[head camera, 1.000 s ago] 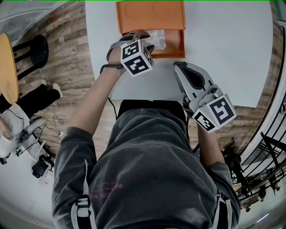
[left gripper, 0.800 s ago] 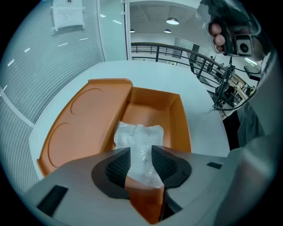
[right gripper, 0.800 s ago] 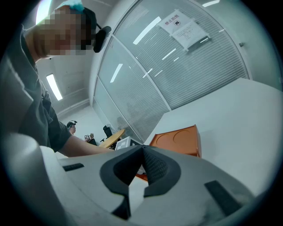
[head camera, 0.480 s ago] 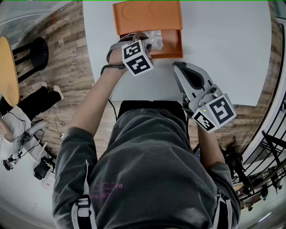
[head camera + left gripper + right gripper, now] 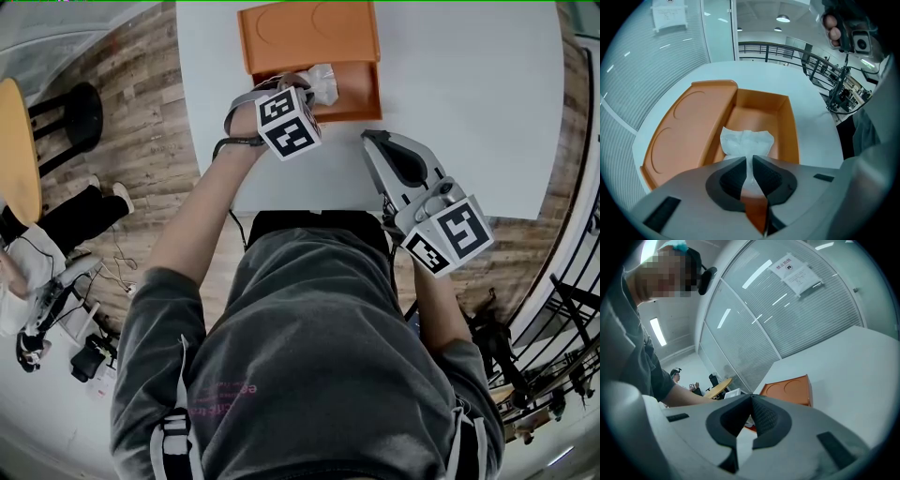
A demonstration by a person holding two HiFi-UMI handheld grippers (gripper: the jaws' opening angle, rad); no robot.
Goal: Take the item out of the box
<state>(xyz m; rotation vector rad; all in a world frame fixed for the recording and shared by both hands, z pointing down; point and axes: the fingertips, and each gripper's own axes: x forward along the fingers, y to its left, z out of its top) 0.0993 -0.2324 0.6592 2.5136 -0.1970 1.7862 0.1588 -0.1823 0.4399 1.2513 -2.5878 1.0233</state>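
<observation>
- Head view: your left tool (image 5: 298, 89) reaches into the orange box (image 5: 364, 94) at upper centre; the white pouch (image 5: 323, 82) lies inside.
- Left gripper view: its jaws have just been closing and pinch the pouch's near end; lifting it out remains.
- Right gripper view: your right tool (image 5: 751, 401) is closed and empty.

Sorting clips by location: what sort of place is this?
Probably an office or lab floor: glass partition walls with blinds, a white table on wood-plank flooring, and a metal railing behind.
</observation>
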